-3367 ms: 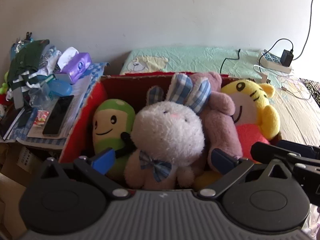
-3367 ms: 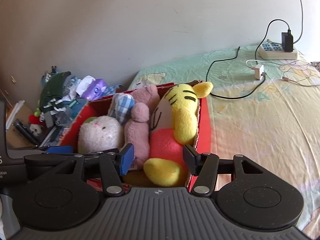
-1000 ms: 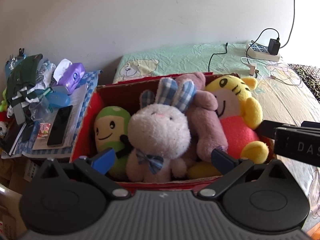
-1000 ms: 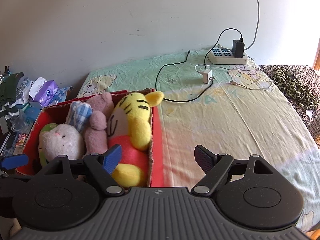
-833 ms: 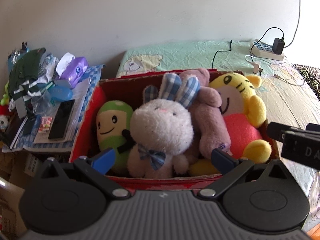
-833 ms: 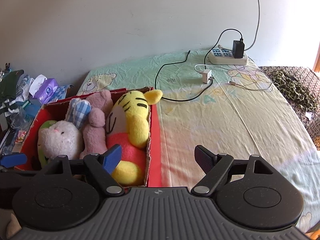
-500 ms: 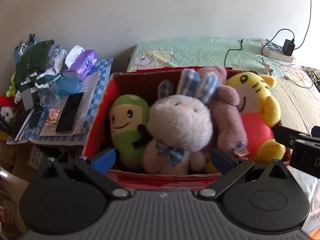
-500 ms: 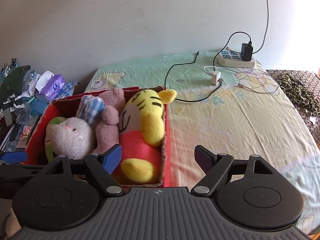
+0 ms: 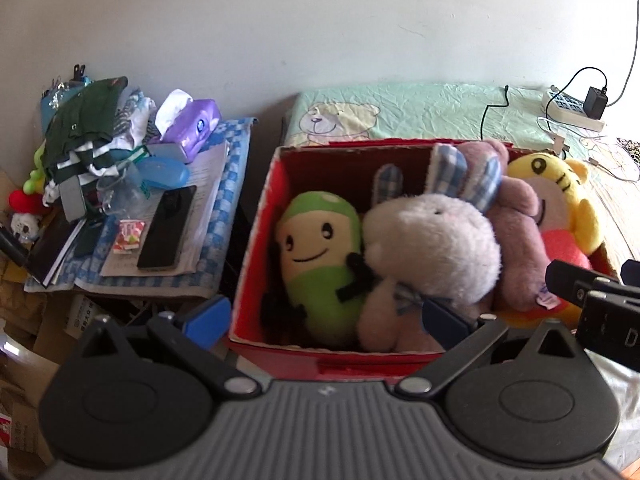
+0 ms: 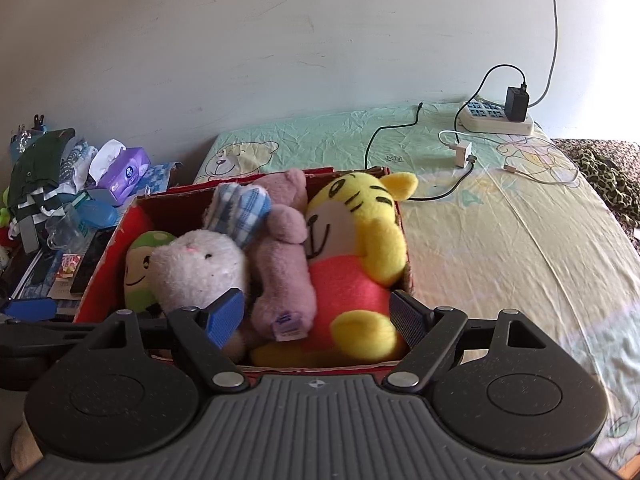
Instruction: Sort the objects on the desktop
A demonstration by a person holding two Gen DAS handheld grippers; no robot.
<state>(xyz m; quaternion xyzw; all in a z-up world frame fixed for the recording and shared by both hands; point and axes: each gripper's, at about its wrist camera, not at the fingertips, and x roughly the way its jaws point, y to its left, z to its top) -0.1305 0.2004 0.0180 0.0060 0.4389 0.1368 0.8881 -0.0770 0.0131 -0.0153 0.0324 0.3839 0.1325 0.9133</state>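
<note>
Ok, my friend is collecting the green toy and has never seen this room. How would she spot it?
Find the red cardboard box on the bed, packed with plush toys. The green plush sits at its left end, beside the white rabbit. It alone is green and capsule-shaped, with a cream smiling face.

You can read only a cut-off white "D" on the right gripper (image 9: 610, 322) body | bedsheet (image 10: 472, 200) print and plush tag (image 10: 286, 326) too small to read
</note>
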